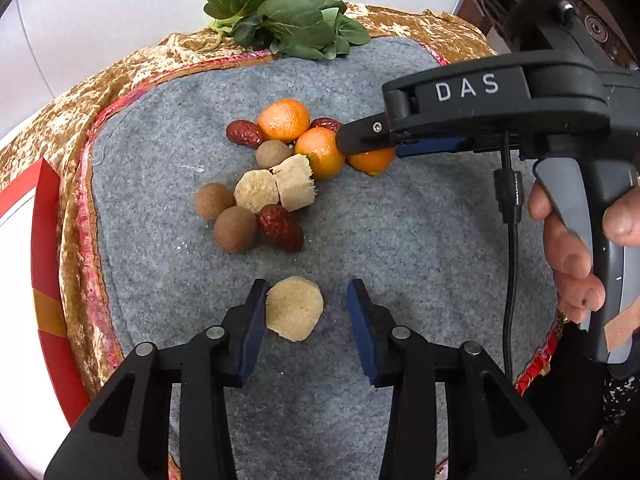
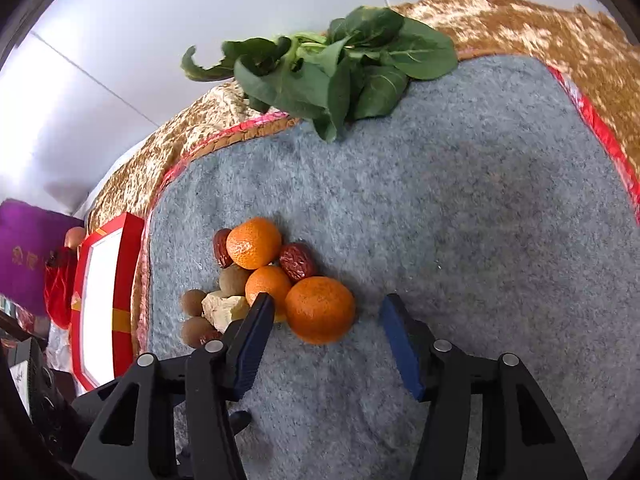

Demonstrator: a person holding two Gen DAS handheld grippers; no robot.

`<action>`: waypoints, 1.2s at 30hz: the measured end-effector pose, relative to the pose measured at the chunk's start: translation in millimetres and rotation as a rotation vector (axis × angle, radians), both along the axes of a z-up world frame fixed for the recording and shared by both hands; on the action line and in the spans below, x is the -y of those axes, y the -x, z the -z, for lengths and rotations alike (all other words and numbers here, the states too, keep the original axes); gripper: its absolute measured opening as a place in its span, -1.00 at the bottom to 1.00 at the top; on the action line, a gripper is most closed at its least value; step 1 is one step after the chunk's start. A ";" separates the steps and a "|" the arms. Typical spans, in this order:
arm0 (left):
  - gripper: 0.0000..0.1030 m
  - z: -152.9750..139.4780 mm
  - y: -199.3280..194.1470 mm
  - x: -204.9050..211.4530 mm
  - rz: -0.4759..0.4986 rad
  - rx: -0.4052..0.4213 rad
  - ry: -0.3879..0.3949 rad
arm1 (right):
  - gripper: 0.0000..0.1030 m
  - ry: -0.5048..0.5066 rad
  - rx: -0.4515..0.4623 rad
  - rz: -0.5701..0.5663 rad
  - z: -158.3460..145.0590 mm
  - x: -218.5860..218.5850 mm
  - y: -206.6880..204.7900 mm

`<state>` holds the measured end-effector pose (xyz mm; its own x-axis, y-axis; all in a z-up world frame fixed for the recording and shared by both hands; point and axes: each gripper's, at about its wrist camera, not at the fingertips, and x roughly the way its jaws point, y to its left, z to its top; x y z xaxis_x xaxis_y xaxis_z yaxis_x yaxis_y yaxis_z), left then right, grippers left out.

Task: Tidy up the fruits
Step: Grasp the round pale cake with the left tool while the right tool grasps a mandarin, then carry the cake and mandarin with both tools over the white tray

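A pile of fruit lies on the grey felt mat (image 1: 400,240): tangerines (image 1: 283,119), red dates (image 1: 280,227), brown longans (image 1: 235,229) and pale sugarcane chunks (image 1: 296,183). My left gripper (image 1: 307,312) is open around a lone pale sugarcane chunk (image 1: 294,307), its left pad (image 1: 256,320) next to it. My right gripper (image 2: 326,320) is open around the nearest tangerine (image 2: 320,310) at the pile's right end. In the left wrist view the right gripper's fingers (image 1: 360,138) reach into the pile from the right.
Leafy greens (image 1: 288,24) lie at the mat's far edge on a gold patterned cloth (image 1: 80,112). A red and white box (image 2: 104,300) stands at the left. A purple box (image 2: 28,248) is further left. A hand (image 1: 576,256) holds the right gripper's handle.
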<state>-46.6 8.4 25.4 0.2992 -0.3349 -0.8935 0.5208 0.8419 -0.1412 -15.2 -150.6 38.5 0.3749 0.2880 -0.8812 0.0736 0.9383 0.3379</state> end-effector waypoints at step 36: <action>-0.53 -86.5 27.6 -156.9 -0.511 0.221 -0.077 | -0.30 -0.229 0.165 -0.333 -48.5 -120.2 30.2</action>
<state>-74.2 165.3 111.9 0.5891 -0.0345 -0.8073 0.0545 0.9985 -0.0029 -45.4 -30.4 87.0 0.3594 0.5976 -0.7167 -0.2924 0.8015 0.5217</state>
